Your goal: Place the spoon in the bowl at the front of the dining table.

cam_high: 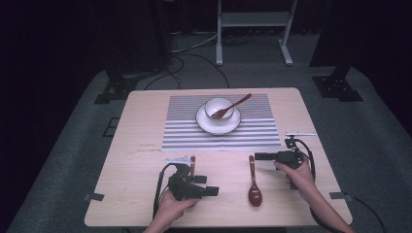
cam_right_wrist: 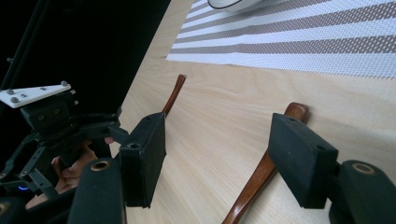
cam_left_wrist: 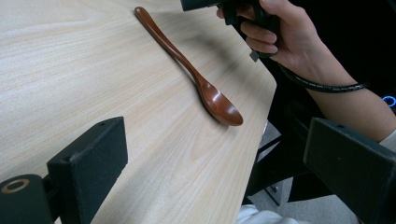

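- High view: the right tongs (cam_high: 258, 156) lay level by the handle tip of the loose spoon (cam_high: 254, 187) at the counter's (cam_high: 145, 160) 5 o'clock side; the left tongs (cam_high: 208, 191) rested at 7 o'clock, beside a second spoon handle (cam_high: 193, 164).
- Left gripper view: the left tongs (cam_left_wrist: 224, 163) stood spread and empty; the spoon (cam_left_wrist: 196, 77) lay near the counter edge, so a nudge could tip it off.
- Right gripper view: the right tongs (cam_right_wrist: 219, 149) stood spread, the handle (cam_right_wrist: 261, 172) by one jaw; an off-centre closure could skid it.

Lab/studio: black curtains (cam_high: 58, 39), floor cables (cam_high: 194, 46), test table (cam_high: 141, 111).
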Tool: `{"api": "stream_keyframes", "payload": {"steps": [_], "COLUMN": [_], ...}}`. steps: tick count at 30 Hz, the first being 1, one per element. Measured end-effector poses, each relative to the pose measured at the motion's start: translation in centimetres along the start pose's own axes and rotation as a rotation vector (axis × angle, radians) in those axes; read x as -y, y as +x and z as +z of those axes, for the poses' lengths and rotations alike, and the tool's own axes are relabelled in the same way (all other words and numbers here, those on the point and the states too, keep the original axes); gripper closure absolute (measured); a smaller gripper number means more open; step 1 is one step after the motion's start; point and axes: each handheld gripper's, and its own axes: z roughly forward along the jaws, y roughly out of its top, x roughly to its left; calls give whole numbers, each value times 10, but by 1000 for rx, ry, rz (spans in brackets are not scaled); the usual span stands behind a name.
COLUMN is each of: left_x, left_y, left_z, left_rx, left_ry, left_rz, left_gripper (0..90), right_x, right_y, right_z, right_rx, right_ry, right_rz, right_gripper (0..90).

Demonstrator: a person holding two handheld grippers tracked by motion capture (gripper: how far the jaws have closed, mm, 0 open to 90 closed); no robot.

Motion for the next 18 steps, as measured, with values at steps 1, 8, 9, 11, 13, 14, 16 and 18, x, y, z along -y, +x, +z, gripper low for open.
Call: {"api": "stream_keyframes", "payload": {"steps": [1,8,9,11,13,14,16,18], "left_x": [0,0,0,0,0,0,0,0], "left_y": [0,1,1,1,2,2,1,1], "left_z": [0,-2,-2,-2,-2,-2,-3,-3], "left_rx": [-1,-4,-5,-8,-9,-10,-11,-11], "left_ry": [0,-5,-7,-7,-6,-8,-7,-10], "left_rz": [0,-1,-2,-2,-1,-1,-2,0], "left_gripper": [51,51,51,51,51,51,51,51], "right_x": [1,9,10,14,16,17,19,21], "right_y": [0,1,2,2,3,3,5,7], "right_z": [0,-4,-5,-6,-7,-7,-7,-7], "right_rx": [-2,-5,-6,-8,-7,-8,-8,-9], "right_ry": [-2,-2,-3,-3,-1,-3,-1,1], "right_rz": [0,-7,-5,-8,-13,-18,-22,-27], "right_gripper": [357,355,355,355,355,355,354,355]}}
